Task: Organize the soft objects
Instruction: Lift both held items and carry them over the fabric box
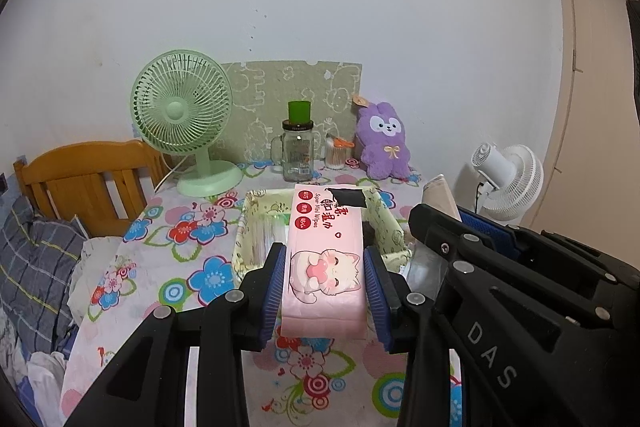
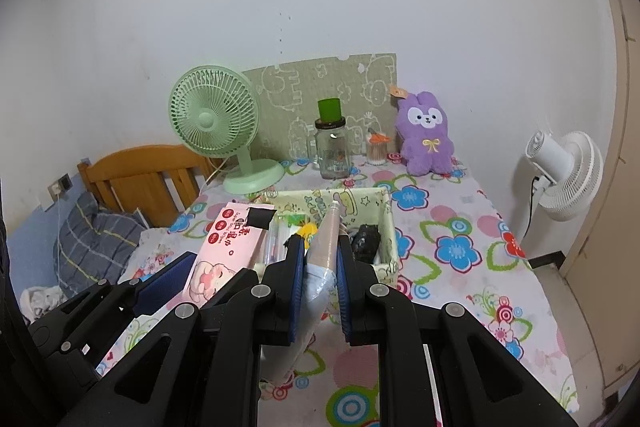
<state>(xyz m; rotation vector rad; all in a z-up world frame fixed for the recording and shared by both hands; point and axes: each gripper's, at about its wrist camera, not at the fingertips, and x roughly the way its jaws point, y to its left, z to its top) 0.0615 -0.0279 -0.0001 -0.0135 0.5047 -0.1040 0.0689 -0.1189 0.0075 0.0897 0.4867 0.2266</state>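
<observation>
The floral-clothed table [image 2: 460, 235] is lying bare to the right of the fabric box [image 2: 390, 223]. The left gripper [image 1: 324, 287] is clamping the pink wipes pack [image 1: 324, 251] over the box's near rim (cat print up). The right gripper [image 2: 318, 279] is pinching a clear-wrapped soft packet [image 2: 322, 255].

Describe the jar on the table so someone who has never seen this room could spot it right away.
Start at the flowered table against the white wall and look along its back edge, between the green fan and the purple plush bunny. The jar stands upright there, beside a smaller tub of cotton swabs. It is the only clear glass thing, with a handle, a dark lid and a green cup on top.
</observation>
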